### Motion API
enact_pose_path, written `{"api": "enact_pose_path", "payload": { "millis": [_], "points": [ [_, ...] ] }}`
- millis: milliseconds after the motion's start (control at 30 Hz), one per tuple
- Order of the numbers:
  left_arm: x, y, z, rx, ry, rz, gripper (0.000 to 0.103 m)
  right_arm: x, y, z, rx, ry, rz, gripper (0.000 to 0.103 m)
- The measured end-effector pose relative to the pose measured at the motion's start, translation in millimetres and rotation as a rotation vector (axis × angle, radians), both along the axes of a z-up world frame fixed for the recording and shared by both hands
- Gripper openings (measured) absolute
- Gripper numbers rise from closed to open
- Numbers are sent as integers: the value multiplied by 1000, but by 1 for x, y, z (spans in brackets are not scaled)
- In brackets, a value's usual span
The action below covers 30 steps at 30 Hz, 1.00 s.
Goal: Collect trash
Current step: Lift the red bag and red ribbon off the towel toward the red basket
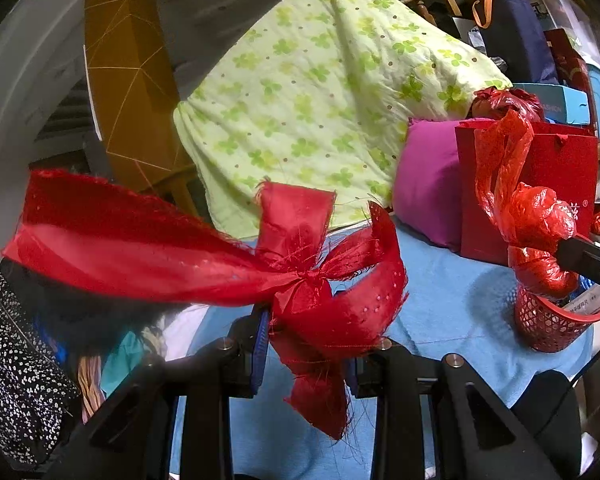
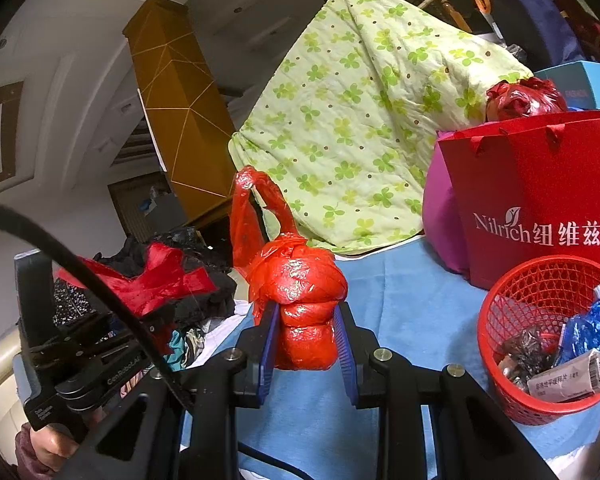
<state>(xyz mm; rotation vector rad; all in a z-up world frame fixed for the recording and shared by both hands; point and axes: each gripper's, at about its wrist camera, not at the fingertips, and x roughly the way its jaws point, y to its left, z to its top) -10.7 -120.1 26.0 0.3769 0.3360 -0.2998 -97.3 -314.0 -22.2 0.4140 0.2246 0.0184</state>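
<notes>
A frayed red ribbon bow (image 1: 312, 276) is pinched at its knot between the blue-padded fingers of the left gripper (image 1: 306, 344), held up above the light blue cloth (image 1: 440, 280) that covers the surface. The right gripper (image 2: 304, 344) clamps a knotted red plastic bag (image 2: 300, 300), its loop handles standing up above the bundle.

Only the right wrist view looks down into the red mesh basket (image 2: 512, 292), which holds a crumpled blue wrapper (image 2: 592, 332), dark crinkled foil (image 2: 528, 348) and a small white medicine box (image 2: 568, 380) with a barcode and Chinese print too small to read. From the left wrist view the same basket (image 1: 548, 320) is seen from the side, just below the bag (image 1: 532, 224) in the right gripper, its contents mostly hidden. The right view also shows the left gripper from the side (image 2: 152, 304), "GenRobot.AI" printed on its body, with the bow (image 2: 152, 276) in front of a pile of dark clothes (image 2: 204, 280).

Behind the basket stands a red paper gift bag (image 2: 540, 184) marked "Nilrich 纽维兹", beside a magenta cushion (image 1: 428, 188). A clover-print green quilt (image 1: 320, 92) leans up behind them. A light blue box (image 1: 560, 104) behind the gift bag shows the partial word "ASHION".
</notes>
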Motion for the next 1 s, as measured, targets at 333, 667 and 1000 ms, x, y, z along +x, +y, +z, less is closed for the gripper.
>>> {"api": "enact_pose_path", "payload": {
  "millis": [333,667,1000],
  "points": [
    [0,1,-2,13,-3,-23,32,-8,-3,-1,14,-2,-17,30],
    [2,3,-2,25,0,-51,32,-16,-5,-3,29,-3,-33,30],
    [0,-3,-5,37,3,-75,32,-25,-9,-3,42,-8,-53,30]
  ]
}}
